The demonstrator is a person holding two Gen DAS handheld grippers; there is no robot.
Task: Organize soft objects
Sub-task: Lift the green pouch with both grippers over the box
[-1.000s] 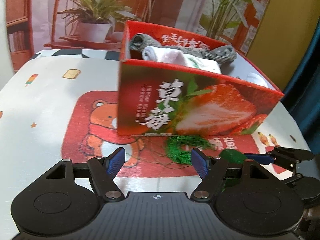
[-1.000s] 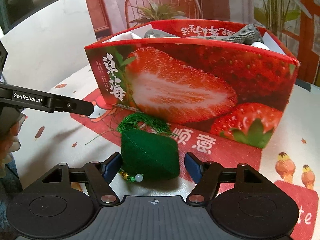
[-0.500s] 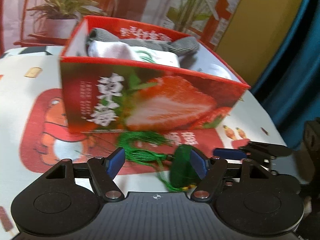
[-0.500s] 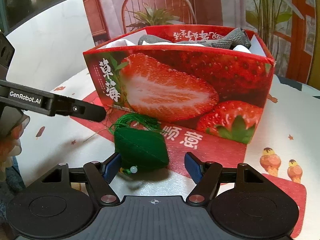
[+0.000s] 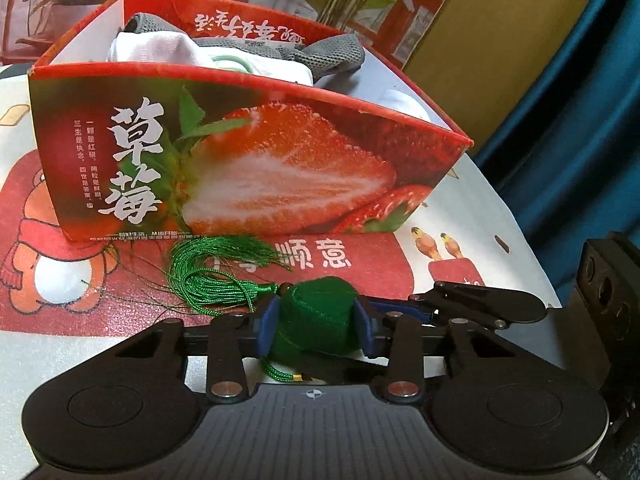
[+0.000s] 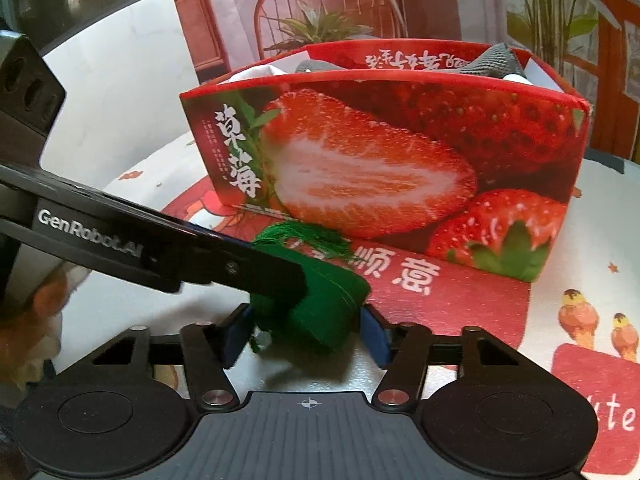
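A green fabric sachet (image 5: 316, 320) with a green tassel (image 5: 216, 268) lies on the mat in front of the strawberry box (image 5: 248, 168). My left gripper (image 5: 316, 326) is shut on the sachet, its blue pads pressed against both sides. In the right wrist view the sachet (image 6: 324, 308) sits between my right gripper's (image 6: 306, 334) blue pads, which stand slightly apart from it, so that gripper is open. The left gripper's finger (image 6: 224, 264) crosses over the sachet there. The box (image 6: 400, 160) holds grey and white soft cloths (image 5: 240, 52).
The table carries a printed cloth with a red bear mat (image 5: 48, 272). The right gripper's fingers (image 5: 480, 304) lie just right of the sachet. A chair and potted plants (image 6: 320, 28) stand behind the box. A blue curtain (image 5: 580, 140) hangs at right.
My left gripper swung right onto the sachet and closed on it. My right gripper narrowed its opening around the sachet and the box now looks closer.
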